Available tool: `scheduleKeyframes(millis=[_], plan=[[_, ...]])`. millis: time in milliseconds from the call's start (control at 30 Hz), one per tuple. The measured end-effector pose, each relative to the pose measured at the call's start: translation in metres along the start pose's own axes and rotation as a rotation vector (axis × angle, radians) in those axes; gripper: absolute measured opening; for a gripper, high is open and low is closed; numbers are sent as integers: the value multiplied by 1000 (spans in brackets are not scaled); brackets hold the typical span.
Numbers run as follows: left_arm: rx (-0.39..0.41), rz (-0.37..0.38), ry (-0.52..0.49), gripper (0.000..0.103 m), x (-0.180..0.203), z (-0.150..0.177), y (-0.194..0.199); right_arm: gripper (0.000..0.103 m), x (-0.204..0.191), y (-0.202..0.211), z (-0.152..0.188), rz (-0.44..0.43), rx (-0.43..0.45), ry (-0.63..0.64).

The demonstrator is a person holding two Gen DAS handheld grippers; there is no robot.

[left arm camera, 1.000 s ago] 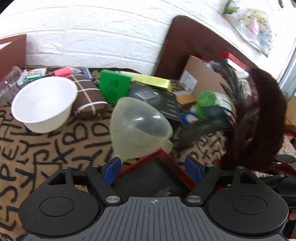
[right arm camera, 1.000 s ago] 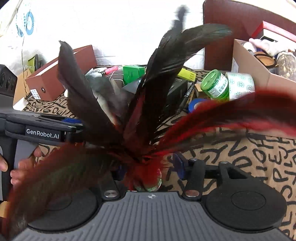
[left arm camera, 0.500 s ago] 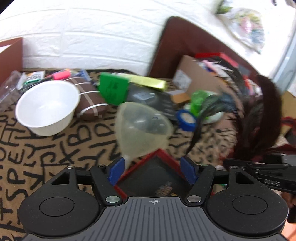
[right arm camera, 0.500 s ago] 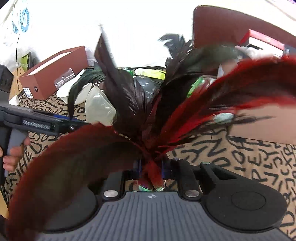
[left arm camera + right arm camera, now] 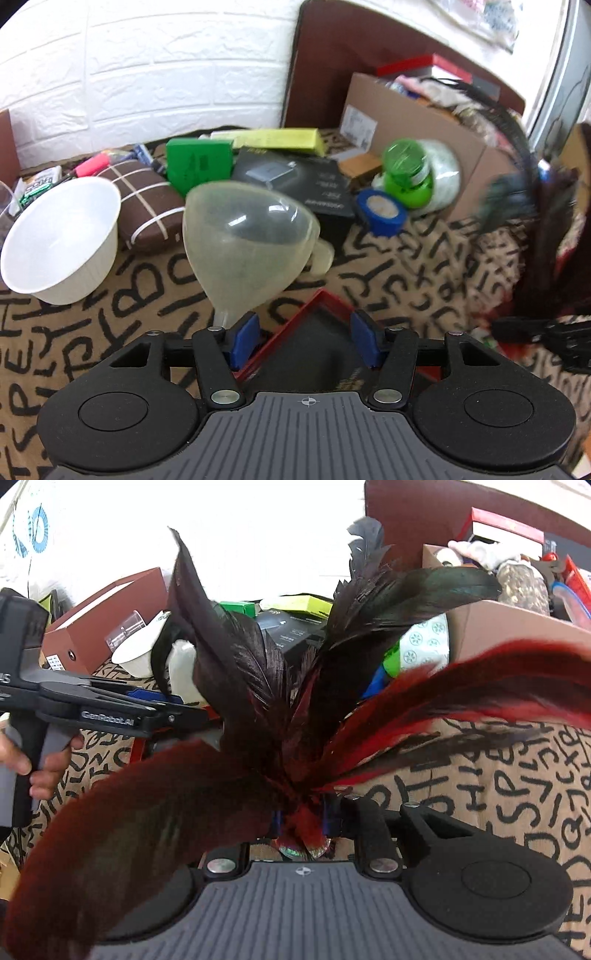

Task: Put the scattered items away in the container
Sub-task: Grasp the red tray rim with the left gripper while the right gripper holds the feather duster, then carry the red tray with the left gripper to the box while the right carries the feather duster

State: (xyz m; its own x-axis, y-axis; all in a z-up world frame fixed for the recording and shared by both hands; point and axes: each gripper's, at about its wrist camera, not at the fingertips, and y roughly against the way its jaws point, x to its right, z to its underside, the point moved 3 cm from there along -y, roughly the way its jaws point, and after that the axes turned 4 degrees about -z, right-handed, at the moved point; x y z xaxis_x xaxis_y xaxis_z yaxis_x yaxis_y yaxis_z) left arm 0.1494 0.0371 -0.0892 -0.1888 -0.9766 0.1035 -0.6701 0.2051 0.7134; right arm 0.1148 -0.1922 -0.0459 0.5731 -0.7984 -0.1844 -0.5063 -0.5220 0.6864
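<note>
My right gripper is shut on the base of a feather shuttlecock with dark red and black feathers that fan out and hide much of the view. The feathers show at the right edge of the left wrist view. My left gripper is open above a red-edged black box; a translucent plastic funnel lies just ahead of its left finger. The open cardboard box, full of items, stands at the back right and also shows in the right wrist view.
On the letter-patterned cloth lie a white bowl, a brown football, a green box, a black box, blue tape and a green-lidded jar. A brown box stands left.
My right gripper has closed on the shuttlecock's base and carried it up and right, closer to the cardboard box. My left gripper has stayed open over the red-edged box, turning slightly right.
</note>
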Motion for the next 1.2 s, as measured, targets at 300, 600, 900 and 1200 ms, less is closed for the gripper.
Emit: scheduleKeyframes(millis=[300,600,900,1200], plan=[[-86,30,-87,30,6,14,10,26,-2,-6,-3,6,0,0],[-107,40,-187,0,31,14,11,20,-6,-8,-4,28,-2,28],[-51,63,-86,0,29,-6,38,18,7,24,-6,54,52,31],[22,146,38,1,39,-56,57,17,33,65,-15,114,129,-2]])
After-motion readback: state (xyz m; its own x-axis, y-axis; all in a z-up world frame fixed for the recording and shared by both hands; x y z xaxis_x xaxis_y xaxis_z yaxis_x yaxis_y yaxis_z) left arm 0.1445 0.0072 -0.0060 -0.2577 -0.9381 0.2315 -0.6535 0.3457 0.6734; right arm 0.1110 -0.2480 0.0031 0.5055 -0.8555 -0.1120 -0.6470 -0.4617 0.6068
